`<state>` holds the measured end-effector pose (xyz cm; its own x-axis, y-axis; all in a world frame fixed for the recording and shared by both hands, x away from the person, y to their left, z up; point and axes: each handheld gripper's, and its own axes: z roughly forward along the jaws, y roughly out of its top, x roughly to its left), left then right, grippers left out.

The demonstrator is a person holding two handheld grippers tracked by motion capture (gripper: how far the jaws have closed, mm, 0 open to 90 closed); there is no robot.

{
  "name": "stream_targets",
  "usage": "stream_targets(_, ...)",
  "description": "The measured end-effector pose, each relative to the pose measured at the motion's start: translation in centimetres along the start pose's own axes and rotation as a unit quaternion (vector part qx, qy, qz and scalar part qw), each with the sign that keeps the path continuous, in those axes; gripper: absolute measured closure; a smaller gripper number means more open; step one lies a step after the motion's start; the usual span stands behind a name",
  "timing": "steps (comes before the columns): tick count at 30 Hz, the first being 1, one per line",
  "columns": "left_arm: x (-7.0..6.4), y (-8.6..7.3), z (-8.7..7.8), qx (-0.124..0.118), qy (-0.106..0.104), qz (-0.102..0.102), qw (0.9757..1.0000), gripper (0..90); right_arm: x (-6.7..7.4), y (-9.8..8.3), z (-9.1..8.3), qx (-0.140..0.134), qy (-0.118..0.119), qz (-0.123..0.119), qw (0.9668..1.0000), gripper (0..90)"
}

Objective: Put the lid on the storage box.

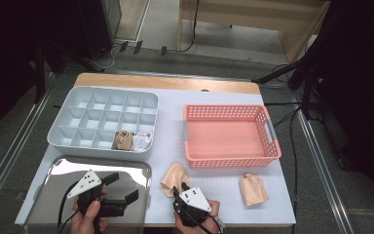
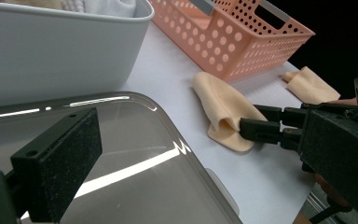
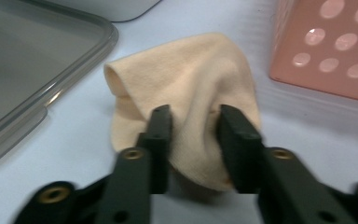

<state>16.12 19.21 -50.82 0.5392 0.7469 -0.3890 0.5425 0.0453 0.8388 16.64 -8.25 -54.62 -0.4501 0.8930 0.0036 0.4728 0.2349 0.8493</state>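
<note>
A peach cloth (image 1: 173, 175) lies crumpled on the white table between the steel tray and the pink basket. My right gripper (image 1: 180, 190) comes at it from the near edge, and its jaws pinch a raised fold of the cloth (image 3: 186, 70) between the pads (image 3: 161, 126). From the left gripper view, the same cloth (image 2: 223, 105) is bunched at the right gripper's tips (image 2: 256, 126). My left gripper (image 1: 121, 187) hovers open over the steel tray (image 1: 63, 195) with nothing between its jaws; one pad (image 2: 60, 158) shows close up.
A second peach cloth (image 1: 253, 190) lies at the front right. An empty pink basket (image 1: 231, 158) stands behind the cloths. The grey compartment box (image 1: 102, 92) at back left holds a rolled tan cloth (image 1: 123, 140) and a white one (image 1: 142, 141).
</note>
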Motion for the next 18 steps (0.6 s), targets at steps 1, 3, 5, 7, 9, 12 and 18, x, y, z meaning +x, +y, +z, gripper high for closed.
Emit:
stream_targets(1, 0.0, 0.0, 0.0, 0.0, 0.0, 0.0, 1.0, 0.0, -0.1, 0.0, -0.1, 0.001, 0.004, 0.003, 1.0, 81.7)
stream_targets(3, 0.0, 0.0, -0.1, -0.002, 0.0, -0.002, 1.0, 0.0, -0.4, 0.2, -0.2, 0.005, 0.024, 0.015, 0.9996, 82.7)
stream_targets(5, 0.0, 0.0, -0.1, -0.003, -0.001, -0.004, 1.0, 0.0, -1.0, 0.2, -0.6, -0.003, 0.037, 0.024, 0.999, 82.9)
stream_targets(7, 0.0, 0.0, -0.1, -0.003, -0.002, -0.004, 1.0, 0.0, -1.7, 0.3, -1.1, -0.019, 0.045, 0.015, 0.9987, 82.9)
stream_targets(9, 0.0, 0.0, 0.0, -0.002, -0.003, -0.002, 1.0, 0.0, -2.6, 0.4, -2.0, -0.029, 0.05, 0.01, 0.9983, 82.9)
stream_targets(12, 0.0, 0.0, 0.1, 0.0, -0.002, -0.002, 1.0, 0.0, -4.1, 0.5, -3.1, -0.041, 0.049, 0.021, 0.9977, 82.9)
stream_targets(18, -0.7, -0.1, 0.4, 0.004, -0.007, 0.004, 1.0, 0.0, -6.8, 0.4, -5.3, -0.054, 0.052, 0.019, 0.997, 82.8)
